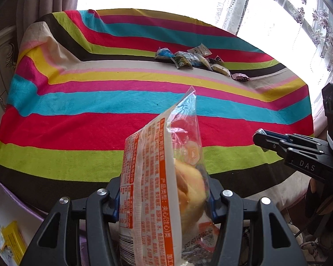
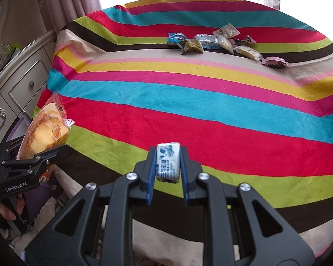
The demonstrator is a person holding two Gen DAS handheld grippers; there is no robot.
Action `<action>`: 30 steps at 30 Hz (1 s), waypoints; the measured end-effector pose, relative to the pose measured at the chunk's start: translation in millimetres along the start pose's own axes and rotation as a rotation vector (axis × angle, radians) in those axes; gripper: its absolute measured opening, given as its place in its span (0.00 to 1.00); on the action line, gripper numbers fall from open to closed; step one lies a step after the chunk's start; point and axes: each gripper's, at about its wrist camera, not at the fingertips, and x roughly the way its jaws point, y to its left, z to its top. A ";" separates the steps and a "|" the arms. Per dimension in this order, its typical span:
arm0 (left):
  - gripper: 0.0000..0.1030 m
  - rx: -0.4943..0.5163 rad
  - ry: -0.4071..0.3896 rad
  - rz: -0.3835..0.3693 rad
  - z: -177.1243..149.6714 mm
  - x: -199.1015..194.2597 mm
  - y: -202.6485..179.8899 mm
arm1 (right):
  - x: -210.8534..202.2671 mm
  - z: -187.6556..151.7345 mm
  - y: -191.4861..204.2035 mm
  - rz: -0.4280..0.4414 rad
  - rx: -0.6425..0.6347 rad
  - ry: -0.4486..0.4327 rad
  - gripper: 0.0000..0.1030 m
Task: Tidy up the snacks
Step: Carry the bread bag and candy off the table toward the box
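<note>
Here, a broad striped cloth (image 2: 188, 115) covers the table, its far half carrying a loose row of small snack packets (image 2: 224, 42) lying on the dark and cream stripes. Nearer, above the cloth's front edge, the left gripper (image 1: 164, 197) is clamped on a tall bread packet (image 1: 164, 177) with orange print, held upright with a bun showing through the clear side. The right gripper (image 2: 168, 166) has its jaws closed on a small white wrapped candy (image 2: 168, 163), also above the front stripes.
</note>
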 end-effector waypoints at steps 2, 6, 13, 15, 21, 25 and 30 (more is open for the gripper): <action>0.55 -0.013 -0.003 0.003 -2.7 -5.6 6.2 | 0.0 0.5 10.1 0.012 -0.024 0.002 0.23; 0.55 -0.040 -0.006 0.012 -8.5 -15.8 20.3 | 1.3 1.3 30.7 0.036 -0.078 0.009 0.23; 0.55 -0.105 -0.030 0.036 -18.6 -37.6 50.3 | 1.8 2.0 69.1 0.101 -0.161 0.023 0.23; 0.55 -0.127 -0.039 0.042 -21.5 -44.7 60.5 | 2.3 2.5 82.1 0.128 -0.179 0.030 0.23; 0.55 -0.190 -0.053 0.086 -34.5 -65.9 91.7 | 3.4 2.7 127.2 0.219 -0.268 0.058 0.23; 0.55 -0.246 -0.075 0.124 -45.0 -83.9 115.4 | 0.1 2.1 164.9 0.287 -0.352 0.065 0.23; 0.55 -0.327 -0.096 0.200 -56.3 -104.6 151.6 | -1.2 -4.4 214.2 0.364 -0.480 0.082 0.23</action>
